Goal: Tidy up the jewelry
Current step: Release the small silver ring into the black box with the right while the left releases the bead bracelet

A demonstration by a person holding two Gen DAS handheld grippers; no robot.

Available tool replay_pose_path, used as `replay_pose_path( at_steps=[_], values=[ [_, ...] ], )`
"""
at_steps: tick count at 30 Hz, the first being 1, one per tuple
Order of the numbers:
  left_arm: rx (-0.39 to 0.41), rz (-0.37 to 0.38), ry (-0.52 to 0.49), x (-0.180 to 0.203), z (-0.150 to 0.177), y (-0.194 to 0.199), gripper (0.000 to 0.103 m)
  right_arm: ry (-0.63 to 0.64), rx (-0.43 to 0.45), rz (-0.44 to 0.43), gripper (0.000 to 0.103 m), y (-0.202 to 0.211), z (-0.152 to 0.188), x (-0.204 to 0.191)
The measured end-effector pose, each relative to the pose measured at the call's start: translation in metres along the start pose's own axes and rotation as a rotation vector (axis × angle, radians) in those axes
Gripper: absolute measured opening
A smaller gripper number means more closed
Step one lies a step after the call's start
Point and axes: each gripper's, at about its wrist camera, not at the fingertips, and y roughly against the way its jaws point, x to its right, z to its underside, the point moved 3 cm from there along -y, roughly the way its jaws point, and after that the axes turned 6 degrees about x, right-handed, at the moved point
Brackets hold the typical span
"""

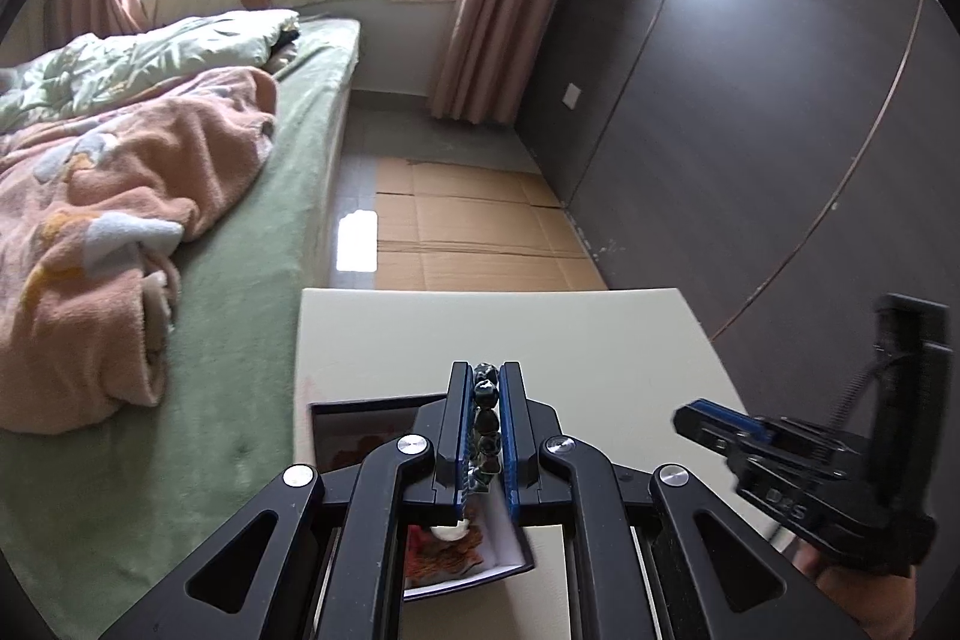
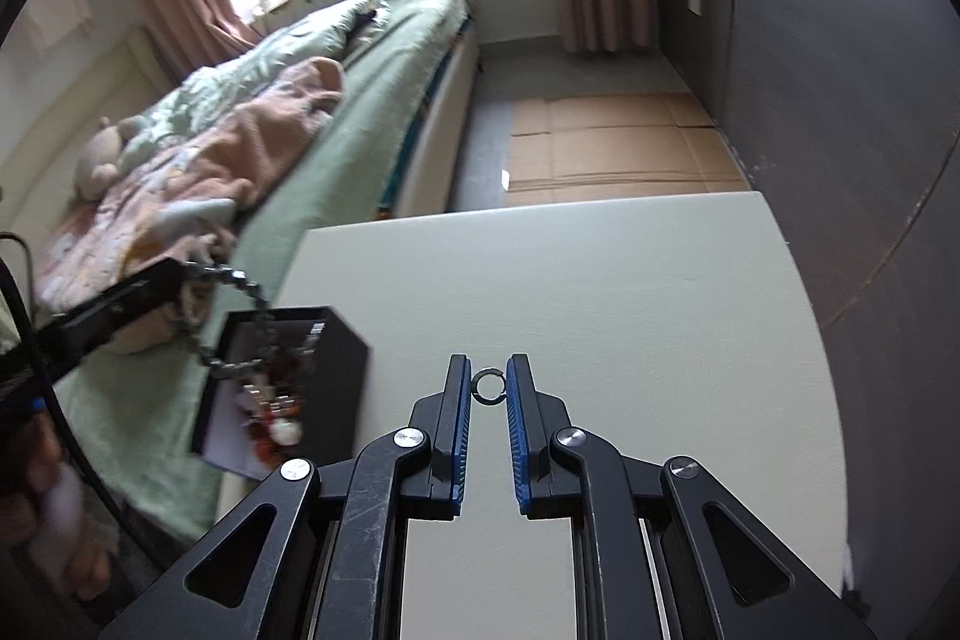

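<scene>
My left gripper [image 1: 486,375] is shut on a dark beaded bracelet [image 1: 486,421], held above the black jewelry box [image 1: 360,418] at the left edge of the cream table [image 1: 540,334]. In the right wrist view the same bracelet [image 2: 231,328] dangles as a loop from the left gripper [image 2: 174,280] over the box [image 2: 336,370], which holds red and white pieces. My right gripper [image 2: 487,370] is shut on a small silver ring [image 2: 489,385], pinched between its fingertips above the bare tabletop [image 2: 630,310]. The right gripper [image 1: 690,415] also shows at the right of the left wrist view.
A bed with a green sheet [image 1: 240,280] and pink blanket [image 1: 120,220] lies left of the table. Flattened cardboard [image 1: 468,232] covers the floor beyond it. A dark wardrobe wall [image 1: 750,130] runs along the right. A hand [image 2: 42,508] grips the left tool.
</scene>
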Motion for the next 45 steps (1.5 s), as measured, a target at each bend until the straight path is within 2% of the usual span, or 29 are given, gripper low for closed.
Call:
replay_pose_path(
  at_steps=[5, 10, 12, 13, 14, 15, 16, 17, 23, 29, 31, 33, 36, 38, 44, 45],
  values=[
    [-0.004, -0.012, 0.031, -0.015, 0.003, -0.002, 0.009, 0.022, 0.016, -0.031, 0.013, 0.006, 0.006, -0.020],
    [-0.075, 0.030, 0.151, -0.035, 0.004, -0.016, 0.009, 0.041, 0.021, -0.087, 0.013, 0.006, 0.008, -0.038],
    [-0.073, 0.026, 0.170, -0.040, 0.002, -0.014, 0.010, 0.045, 0.017, -0.110, 0.013, 0.004, 0.008, -0.045],
    [-0.074, 0.017, 0.175, -0.042, 0.001, -0.013, 0.017, 0.049, 0.015, -0.130, 0.013, 0.003, 0.008, -0.050],
    [-0.075, 0.015, 0.179, -0.043, 0.001, -0.011, 0.031, 0.053, 0.013, -0.143, 0.013, 0.002, 0.009, -0.055],
    [-0.071, 0.018, 0.186, -0.045, 0.001, -0.009, 0.040, 0.059, 0.009, -0.155, 0.013, 0.001, 0.010, -0.060],
    [-0.063, 0.019, 0.194, -0.047, 0.000, -0.006, 0.056, 0.063, 0.003, -0.167, 0.013, -0.001, 0.011, -0.064],
    [-0.050, 0.018, 0.204, -0.050, -0.001, -0.002, 0.063, 0.065, -0.001, -0.178, 0.013, -0.002, 0.012, -0.067],
    [-0.017, -0.007, 0.205, -0.061, -0.005, 0.017, 0.063, 0.072, -0.042, -0.254, 0.013, -0.015, 0.021, -0.093],
    [-0.019, -0.028, 0.194, -0.073, -0.004, 0.027, 0.063, 0.088, -0.063, -0.286, 0.014, -0.024, 0.026, -0.106],
    [-0.016, -0.044, 0.185, -0.075, -0.004, 0.031, 0.063, 0.071, -0.089, -0.291, 0.027, -0.028, 0.026, -0.103],
    [-0.014, -0.052, 0.177, -0.076, -0.003, 0.035, 0.063, 0.052, -0.077, -0.284, 0.051, -0.025, 0.025, -0.098],
    [-0.008, -0.052, 0.169, -0.072, -0.002, 0.042, 0.069, 0.035, -0.054, -0.278, 0.055, -0.014, 0.023, -0.091],
    [0.003, -0.050, 0.153, -0.067, -0.002, 0.046, 0.079, 0.020, -0.041, -0.279, 0.055, -0.008, 0.022, -0.086],
    [0.025, -0.046, 0.095, -0.045, 0.003, 0.061, 0.084, -0.012, -0.002, -0.250, 0.073, 0.018, 0.021, -0.072],
    [0.029, -0.047, 0.092, -0.042, 0.003, 0.063, 0.084, -0.012, 0.001, -0.249, 0.079, 0.023, 0.021, -0.070]
  ],
)
